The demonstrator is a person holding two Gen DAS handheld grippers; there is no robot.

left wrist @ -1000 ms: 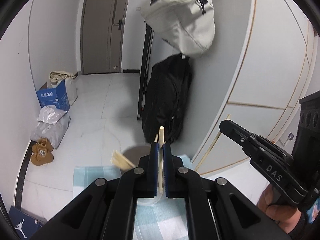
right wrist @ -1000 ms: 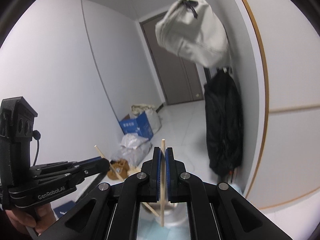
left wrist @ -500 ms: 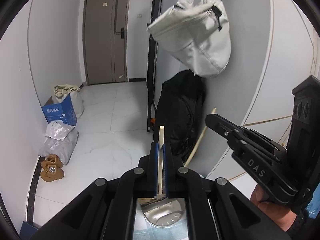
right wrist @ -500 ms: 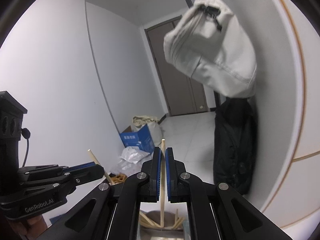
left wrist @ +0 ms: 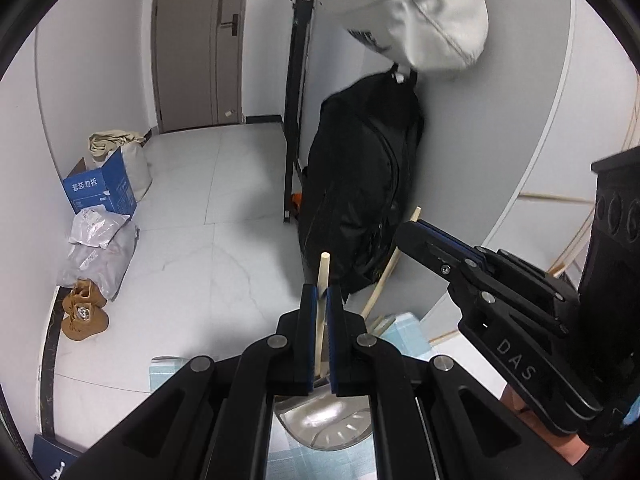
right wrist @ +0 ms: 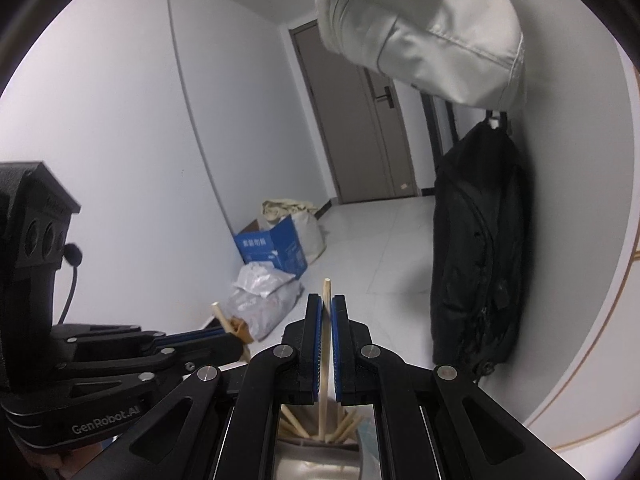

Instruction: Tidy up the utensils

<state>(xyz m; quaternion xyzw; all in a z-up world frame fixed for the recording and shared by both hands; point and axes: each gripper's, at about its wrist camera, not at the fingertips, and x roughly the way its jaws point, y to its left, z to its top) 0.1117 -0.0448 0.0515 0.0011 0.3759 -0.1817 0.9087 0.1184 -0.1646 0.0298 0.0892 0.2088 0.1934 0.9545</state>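
Both tools pinch a pale wooden chopstick near-upright: right tool (right wrist: 327,320) w/ its chopstick (right wrist: 325,344) tip already down among others in the shiny metal holder (right wrist: 320,464) directly below, left tool (left wrist: 320,304) w/ chopstick (left wrist: 321,312) right beside, so prob. a straight drop.

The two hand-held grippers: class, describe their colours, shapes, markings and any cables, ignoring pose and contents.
The left hand-held gripper and right hand-held gripper are matte black linkages with silver pivot screws and flat fingers lined with blue pads. From the other camera, the right one reads "DAS" in grey, the left "GenRobot.AI". The left one's boxy black housing has round lenses, plus a small foam-tipped microphone on a thin black cable.
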